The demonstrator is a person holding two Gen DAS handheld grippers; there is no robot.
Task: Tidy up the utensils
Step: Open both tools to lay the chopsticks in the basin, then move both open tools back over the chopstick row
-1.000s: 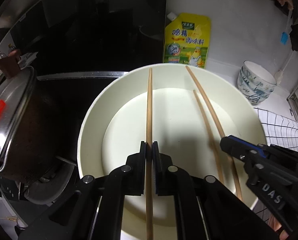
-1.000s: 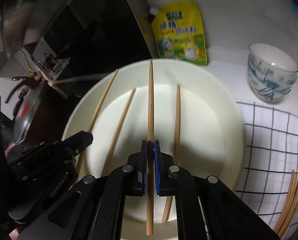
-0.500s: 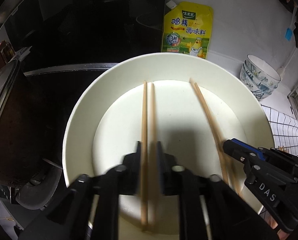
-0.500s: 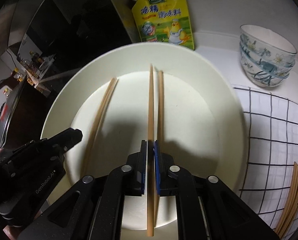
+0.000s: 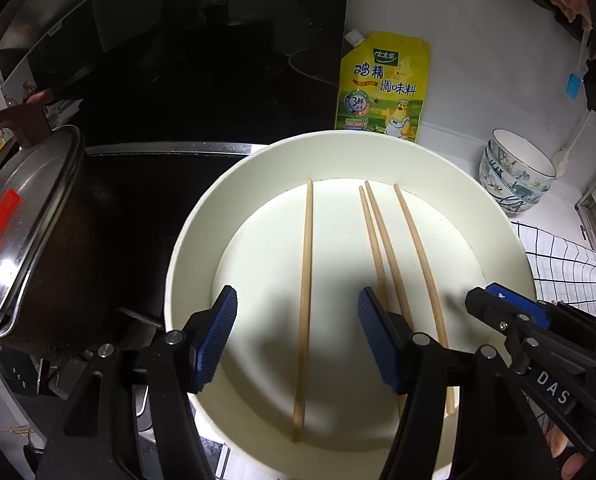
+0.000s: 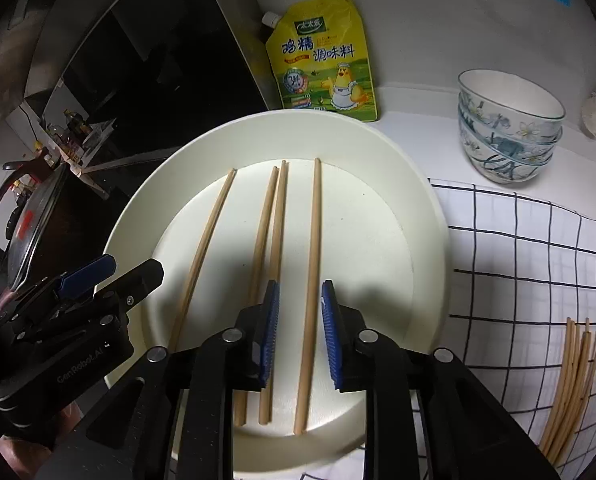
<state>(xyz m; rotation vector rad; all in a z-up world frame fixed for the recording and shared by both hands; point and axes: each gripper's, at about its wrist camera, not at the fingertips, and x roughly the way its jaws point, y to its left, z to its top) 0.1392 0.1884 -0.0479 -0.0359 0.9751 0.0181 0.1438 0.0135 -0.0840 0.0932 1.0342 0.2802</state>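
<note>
Several wooden chopsticks lie side by side in a cream plate (image 5: 202, 220) (image 6: 426, 216). My left gripper (image 5: 294, 308) is open wide above the leftmost chopstick (image 5: 305, 280), not touching it. My right gripper (image 6: 298, 312) is open a little, its pads on either side of the rightmost chopstick (image 6: 313, 264), which lies flat on the plate. A pair of chopsticks (image 6: 272, 232) lies between the two. The right gripper shows at the lower right of the left wrist view (image 5: 510, 312), and the left gripper at the lower left of the right wrist view (image 6: 110, 276).
A yellow seasoning pouch (image 5: 384, 88) leans on the wall behind the plate. Stacked patterned bowls (image 6: 510, 128) stand at the right. A checked cloth (image 6: 538, 264) holds a bundle of chopsticks (image 6: 570, 384). A lidded pot (image 5: 22, 220) sits on the dark stove at left.
Both grippers have opened and let go of their chopsticks, which now lie flat on the plate. The left gripper opened wider than the right.
</note>
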